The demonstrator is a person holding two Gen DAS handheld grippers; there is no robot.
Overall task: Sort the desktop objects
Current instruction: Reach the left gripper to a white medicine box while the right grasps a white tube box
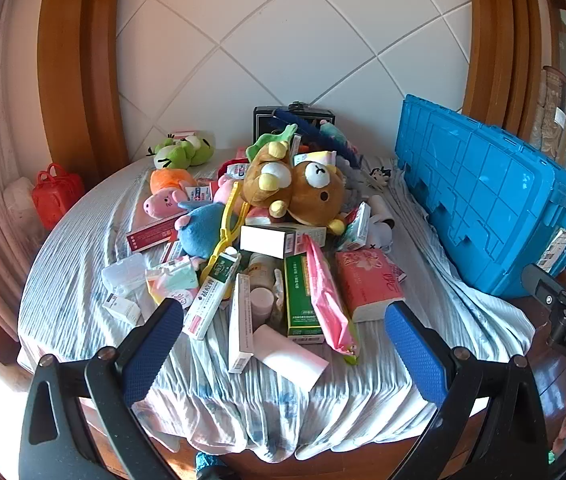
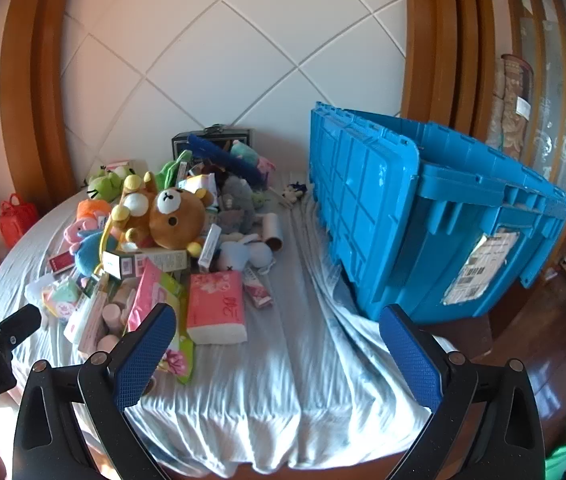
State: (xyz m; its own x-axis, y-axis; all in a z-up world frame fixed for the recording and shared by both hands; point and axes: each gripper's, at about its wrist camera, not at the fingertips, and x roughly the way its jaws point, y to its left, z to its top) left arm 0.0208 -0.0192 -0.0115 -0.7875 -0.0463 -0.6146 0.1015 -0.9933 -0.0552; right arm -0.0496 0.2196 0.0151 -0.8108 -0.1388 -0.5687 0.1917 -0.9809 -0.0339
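Observation:
A heap of objects lies on a round table under a pale cloth (image 1: 83,240): brown bear plushes (image 1: 315,196), a green frog plush (image 1: 183,150), a pink pig plush (image 1: 163,202), medicine boxes (image 1: 303,296), a pink tissue pack (image 1: 371,284) and small bottles (image 1: 262,300). My left gripper (image 1: 283,344) is open and empty, low at the table's near edge before the boxes. My right gripper (image 2: 277,352) is open and empty over bare cloth (image 2: 291,360), between the tissue pack (image 2: 217,304) and the blue crate (image 2: 423,216).
A large blue lidded crate (image 1: 491,200) stands on the table's right side. A red toy case (image 1: 57,194) sits off the table at far left. A dark box (image 1: 293,120) stands at the back by the tiled wall. Wooden floor shows at right (image 2: 543,340).

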